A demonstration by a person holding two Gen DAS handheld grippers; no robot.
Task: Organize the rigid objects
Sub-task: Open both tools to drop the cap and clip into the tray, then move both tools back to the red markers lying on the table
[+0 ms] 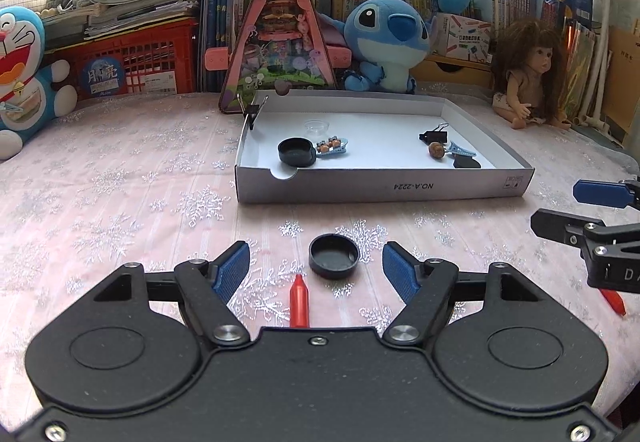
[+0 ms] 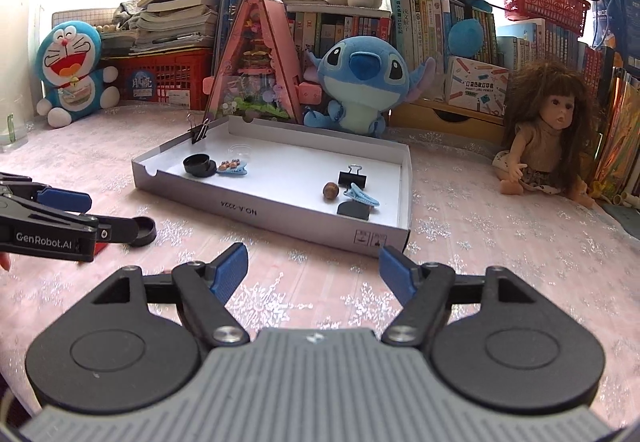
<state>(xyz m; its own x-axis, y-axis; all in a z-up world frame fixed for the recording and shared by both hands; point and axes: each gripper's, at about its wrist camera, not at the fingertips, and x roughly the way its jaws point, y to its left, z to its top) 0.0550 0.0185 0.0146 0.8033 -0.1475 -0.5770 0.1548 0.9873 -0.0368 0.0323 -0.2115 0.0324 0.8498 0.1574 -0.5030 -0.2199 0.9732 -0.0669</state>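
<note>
A black round cap (image 1: 334, 256) lies on the pink tablecloth just ahead of my left gripper (image 1: 315, 248), which is open; the cap sits between the blue fingertips without touching them. A red crayon (image 1: 299, 300) lies beside the cap, closer to the gripper body. The white shallow box (image 1: 384, 191) stands beyond, holding another black cap (image 1: 297, 152), hair clips, a binder clip (image 1: 434, 134) and a brown ball (image 1: 436, 151). My right gripper (image 2: 313, 251) is open and holds nothing, near the box's front corner (image 2: 394, 238). A second red crayon (image 1: 614, 300) lies under it.
Plush toys, a doll (image 2: 552, 138), a pink triangular case (image 1: 280, 42), a red crate (image 1: 132, 62) and rows of books line the table's back edge. A binder clip (image 1: 252, 110) is clamped to the box's far left wall. Bare tablecloth lies left of the box.
</note>
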